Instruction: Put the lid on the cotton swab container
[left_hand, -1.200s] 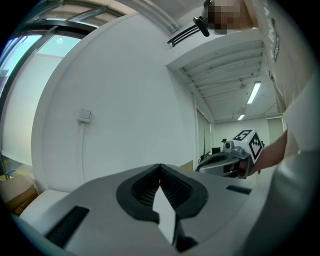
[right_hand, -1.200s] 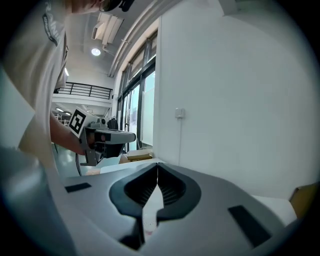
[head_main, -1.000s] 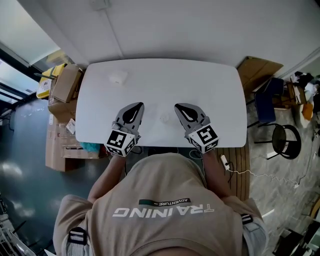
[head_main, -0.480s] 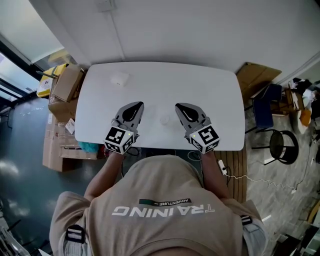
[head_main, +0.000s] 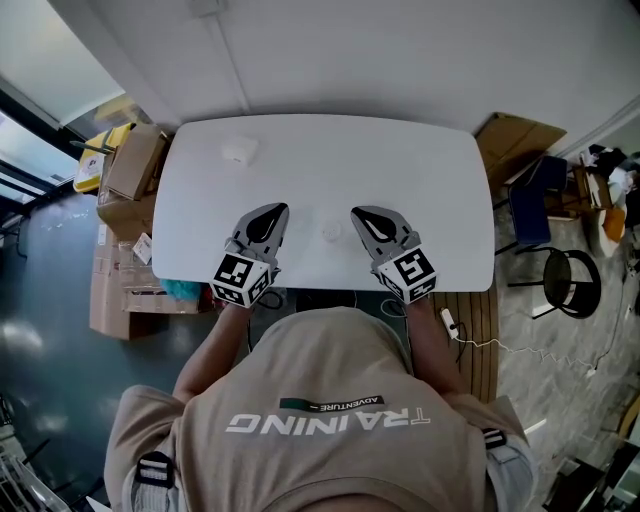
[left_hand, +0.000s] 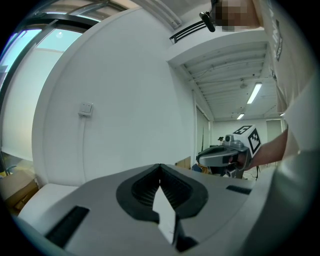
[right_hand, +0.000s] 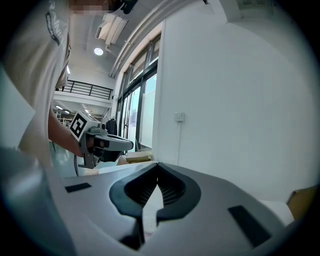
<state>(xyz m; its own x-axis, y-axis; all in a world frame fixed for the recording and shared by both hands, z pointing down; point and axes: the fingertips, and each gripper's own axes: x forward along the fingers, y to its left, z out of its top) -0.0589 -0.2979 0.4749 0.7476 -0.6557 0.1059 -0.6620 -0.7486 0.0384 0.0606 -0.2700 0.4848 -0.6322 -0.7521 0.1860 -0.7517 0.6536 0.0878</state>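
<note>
My left claw (head_main: 270, 213) and right claw (head_main: 362, 214) are clenched, empty. Between them, near the surface's (head_main: 430, 170) front edge, sits a small round piece (head_main: 331, 233), lid or container, I can't tell. It's probably light, slick plastic: pinch across its rim.

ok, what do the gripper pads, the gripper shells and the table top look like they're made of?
Pads: black, matte, finely ribbed, so probably rubber or soft plastic. Shells of the left gripper and right gripper: smooth grey with a moulded look, likely hard plastic. Table: plain white, smooth, faint sheen; could be laminate or painted board, cannot tell which.
</note>
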